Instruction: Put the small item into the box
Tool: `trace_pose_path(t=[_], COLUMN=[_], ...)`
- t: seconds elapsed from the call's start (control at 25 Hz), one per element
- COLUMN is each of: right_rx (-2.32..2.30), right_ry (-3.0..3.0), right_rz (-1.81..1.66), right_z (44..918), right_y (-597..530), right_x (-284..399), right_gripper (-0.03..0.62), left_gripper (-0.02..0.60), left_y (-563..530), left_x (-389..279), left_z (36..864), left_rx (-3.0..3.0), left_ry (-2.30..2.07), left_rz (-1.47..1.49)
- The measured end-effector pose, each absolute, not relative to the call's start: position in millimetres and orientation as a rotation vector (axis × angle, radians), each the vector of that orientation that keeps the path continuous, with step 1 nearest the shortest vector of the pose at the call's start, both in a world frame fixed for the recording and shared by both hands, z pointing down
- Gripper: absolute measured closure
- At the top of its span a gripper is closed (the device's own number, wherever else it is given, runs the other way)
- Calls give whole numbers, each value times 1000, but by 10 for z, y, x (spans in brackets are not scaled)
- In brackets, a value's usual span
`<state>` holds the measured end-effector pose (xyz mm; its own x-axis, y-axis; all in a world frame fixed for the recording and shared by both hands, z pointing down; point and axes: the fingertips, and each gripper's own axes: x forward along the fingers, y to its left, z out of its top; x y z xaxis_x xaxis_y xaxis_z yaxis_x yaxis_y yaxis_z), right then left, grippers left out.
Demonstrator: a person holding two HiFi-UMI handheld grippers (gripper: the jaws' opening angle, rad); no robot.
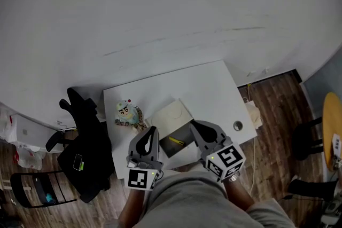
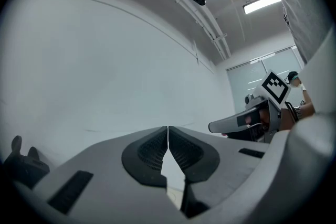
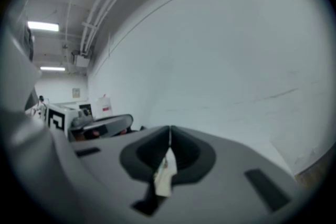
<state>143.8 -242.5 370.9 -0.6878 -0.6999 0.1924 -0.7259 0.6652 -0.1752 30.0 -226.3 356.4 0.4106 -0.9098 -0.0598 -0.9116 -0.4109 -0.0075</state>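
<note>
A cardboard box (image 1: 172, 115) stands open on the white table (image 1: 208, 88), its pale flap folded back. In its dark inside lies a small yellow item (image 1: 176, 140). A small toy figure (image 1: 128, 113) with a pale blue head sits on the table left of the box. My left gripper (image 1: 151, 133) hovers at the box's near left edge, and my right gripper (image 1: 195, 126) at its near right edge. Both are tilted up toward the wall. The left gripper (image 2: 168, 134) is shut with nothing in it. The right gripper (image 3: 169, 136) is also shut and empty.
A small round object (image 1: 238, 125) lies near the table's right edge. A black chair with a dark bag (image 1: 85, 155) stands left of the table. A yellow round stool (image 1: 332, 128) and a dark chair (image 1: 304, 139) are at the right, on wooden floor.
</note>
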Motion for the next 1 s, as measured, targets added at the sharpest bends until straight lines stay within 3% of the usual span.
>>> trace_pose_path(t=[1.0], right_rx=[1247], right_ry=[-2791], right_rz=[271], right_z=[3543], right_y=[-2301], right_x=[1258], right_gripper=[562], left_gripper=[545], left_y=[-2182], left_x=[197], left_z=[3435], left_rx=[-2632], left_ry=[1659], left_rz=[167])
